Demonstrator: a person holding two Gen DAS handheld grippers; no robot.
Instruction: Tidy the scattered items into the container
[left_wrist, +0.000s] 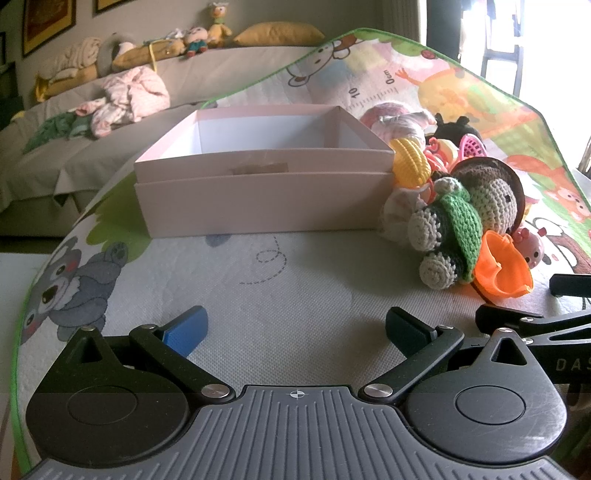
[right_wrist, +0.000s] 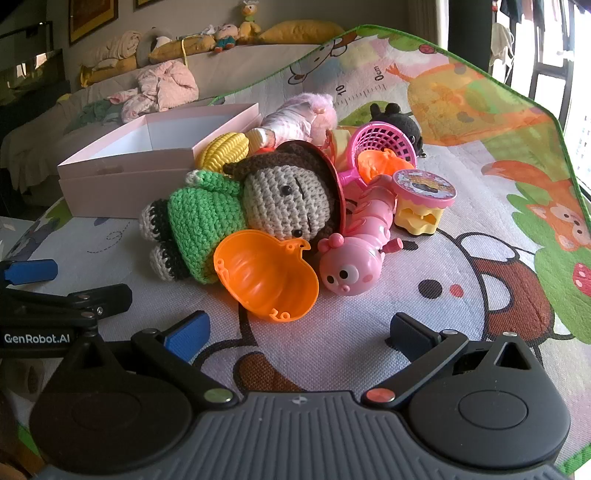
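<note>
Left wrist view: a cartoon play mat (left_wrist: 295, 266) is covering the surface, with a sofa (left_wrist: 92, 122) lying along the upper left. The pink box (left_wrist: 264, 199) is sitting at centre, toys piled at its right. The left gripper (left_wrist: 295, 332) is hovering with jaws spread wide, holding nothing.

Right wrist view: the crochet doll (right_wrist: 258, 199), orange shell (right_wrist: 266, 273) and pink caterpillar (right_wrist: 354, 258) are lying at centre, the box at upper left. The right gripper (right_wrist: 297, 336) is gaping wide, touching nothing.

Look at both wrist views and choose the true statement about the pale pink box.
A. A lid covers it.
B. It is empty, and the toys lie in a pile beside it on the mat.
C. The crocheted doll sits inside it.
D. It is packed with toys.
B: the pale pink box stands open with only its bare white inside showing, while the crocheted doll and the orange shell lie on the mat beside it.
</note>
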